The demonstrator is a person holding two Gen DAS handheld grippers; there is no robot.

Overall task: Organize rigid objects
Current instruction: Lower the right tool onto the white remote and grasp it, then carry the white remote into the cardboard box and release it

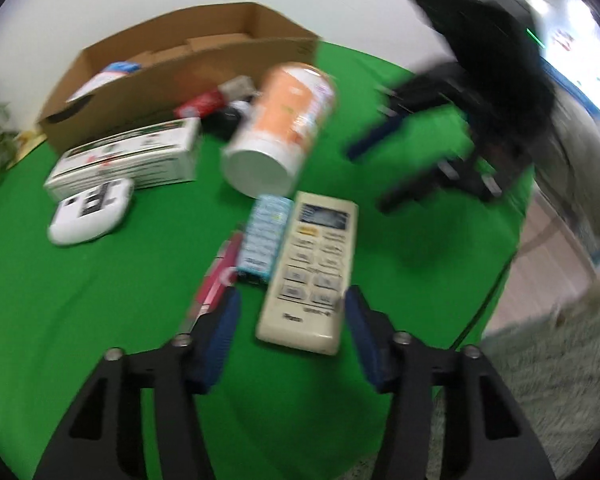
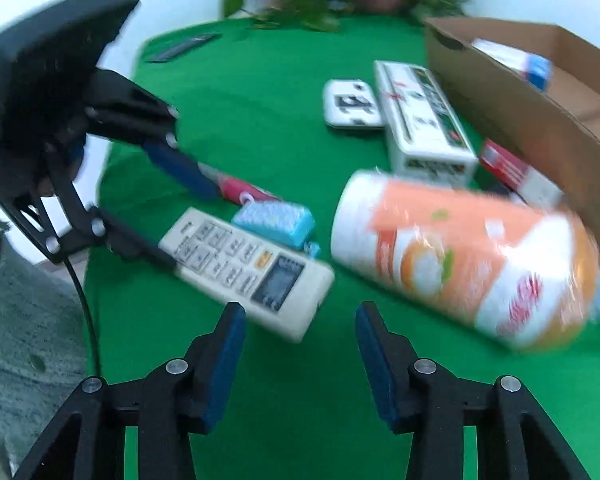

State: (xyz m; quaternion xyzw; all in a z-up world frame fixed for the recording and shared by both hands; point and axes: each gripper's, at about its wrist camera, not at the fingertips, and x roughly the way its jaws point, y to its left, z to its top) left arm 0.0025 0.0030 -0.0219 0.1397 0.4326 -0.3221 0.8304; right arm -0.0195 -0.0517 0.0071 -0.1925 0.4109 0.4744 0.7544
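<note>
The left gripper hangs over the green cloth with its blue pads apart; the near end of the cream remote control lies in the gap, but the pads are not pressing on it. The right gripper is likewise unclenched, its jaws spread over bare cloth just short of the remote's far end, gripping nothing.

From left to right in the left wrist view: a white rounded device lies beside a long white box. Behind them stands an open cardboard box with a few packages inside. A pink item and a light blue packet lie side by side, the packet touching the remote. An orange-and-white canister lies on its side beyond the remote. Everything is blurred.
</note>
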